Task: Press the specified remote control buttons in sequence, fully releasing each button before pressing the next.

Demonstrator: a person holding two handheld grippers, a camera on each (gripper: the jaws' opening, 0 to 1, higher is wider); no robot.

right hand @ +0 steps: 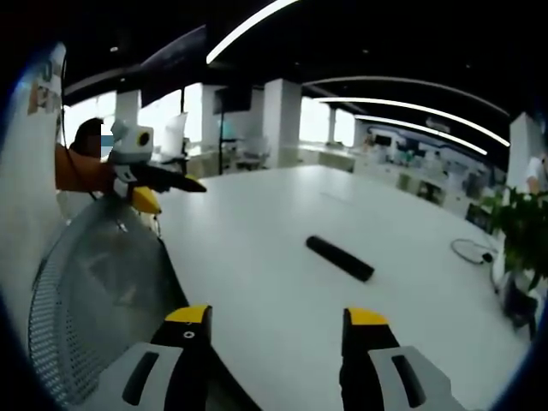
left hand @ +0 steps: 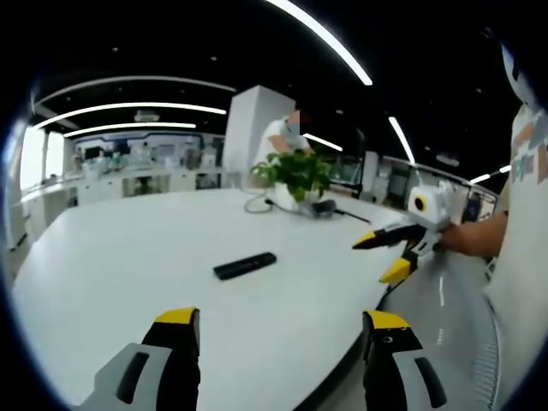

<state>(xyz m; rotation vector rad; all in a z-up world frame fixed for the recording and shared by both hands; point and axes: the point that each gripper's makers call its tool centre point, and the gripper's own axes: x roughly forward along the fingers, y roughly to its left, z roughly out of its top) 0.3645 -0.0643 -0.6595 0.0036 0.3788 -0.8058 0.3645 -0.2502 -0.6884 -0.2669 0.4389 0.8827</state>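
Note:
A black remote control (left hand: pixel 245 265) lies flat on the white table (left hand: pixel 103 257), a short way beyond my left gripper (left hand: pixel 282 321), which is open and holds nothing. My right gripper (left hand: pixel 381 257) comes in from the right over the table's edge, jaws apart. In the right gripper view the remote control (right hand: pixel 340 258) lies ahead and slightly right of the open, unladen right gripper (right hand: pixel 277 317). The left gripper (right hand: pixel 175 197) hangs at the far left beside the table (right hand: pixel 257 231). Neither gripper touches the remote.
A potted plant (left hand: pixel 295 171) and a cable (left hand: pixel 257 204) sit at the table's far side; the plant (right hand: pixel 522 227) is at the right edge of the right gripper view. A grey mesh chair (right hand: pixel 94 291) stands by the near edge. A person (left hand: pixel 287 137) is behind the plant.

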